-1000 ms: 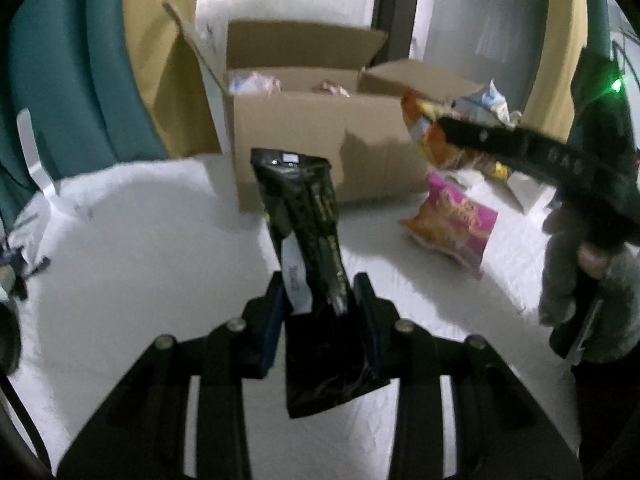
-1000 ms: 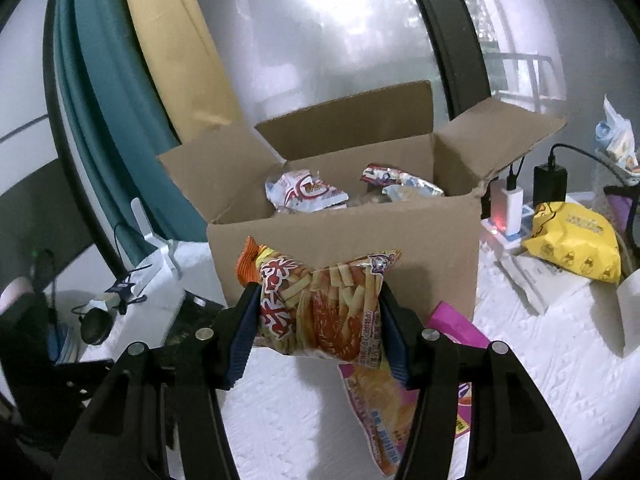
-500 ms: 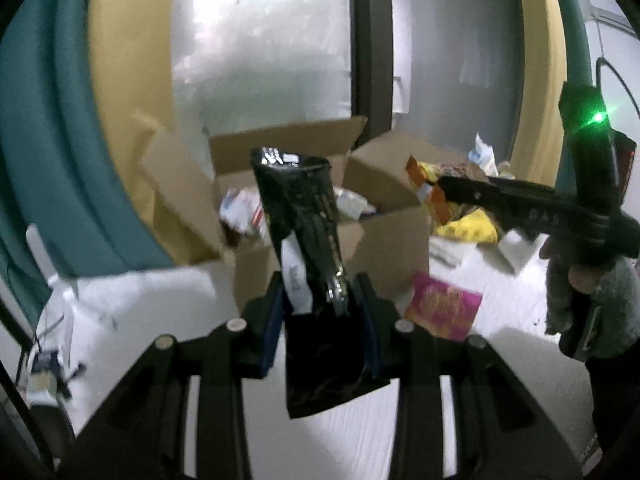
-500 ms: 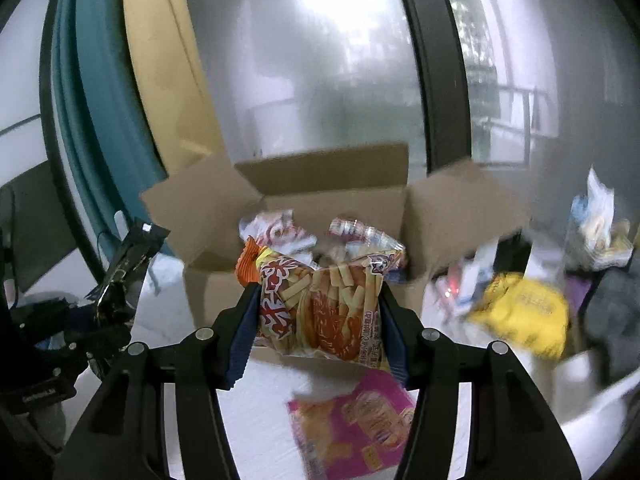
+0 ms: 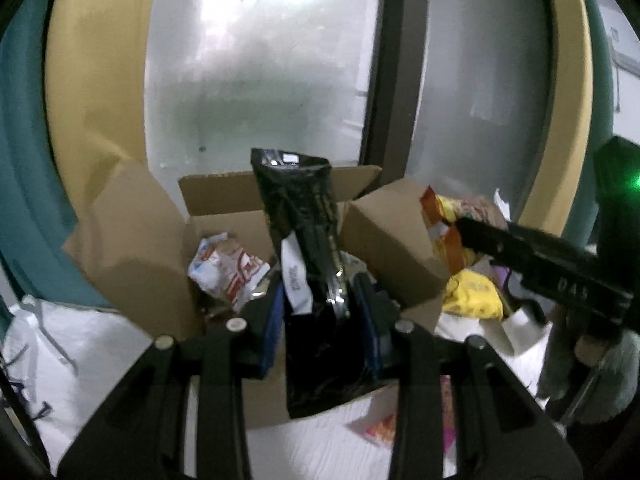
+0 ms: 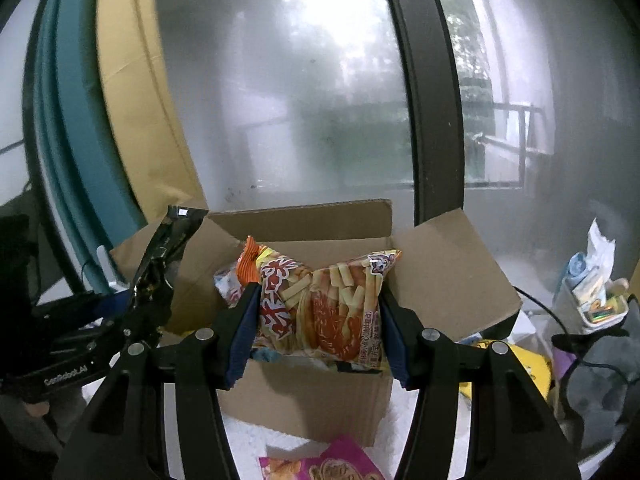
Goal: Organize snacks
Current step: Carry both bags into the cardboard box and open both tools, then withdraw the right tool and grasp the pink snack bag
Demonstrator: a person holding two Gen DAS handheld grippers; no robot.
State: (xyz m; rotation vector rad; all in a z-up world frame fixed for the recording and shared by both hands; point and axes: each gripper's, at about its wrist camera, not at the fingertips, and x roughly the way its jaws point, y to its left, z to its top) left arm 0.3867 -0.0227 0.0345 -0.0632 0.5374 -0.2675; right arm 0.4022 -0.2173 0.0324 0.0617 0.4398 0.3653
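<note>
My left gripper point(image 5: 320, 300) is shut on a tall black snack bag point(image 5: 308, 248) with a white label, held upright in front of the open cardboard box point(image 5: 140, 248). My right gripper point(image 6: 316, 316) is shut on an orange and red bag of fries snacks point(image 6: 320, 308), held over the front of the same cardboard box point(image 6: 444, 276). Each gripper shows in the other's view: the right gripper point(image 5: 460, 232) at the right with its bag, the left gripper point(image 6: 140, 304) at the left with the black bag point(image 6: 164, 256). A white and red packet point(image 5: 228, 268) lies inside the box.
A pink snack bag point(image 6: 332, 460) lies on the white cloth in front of the box. A yellow bag point(image 5: 476, 292) and cables point(image 6: 560, 320) sit to the right of the box. Behind the box are a frosted glass door point(image 6: 320, 100) and teal and yellow curtains point(image 6: 100, 100).
Both grippers rose and came closer to the box with their bags still held. The box now sits lower and nearer in both views, and its inside shows.
</note>
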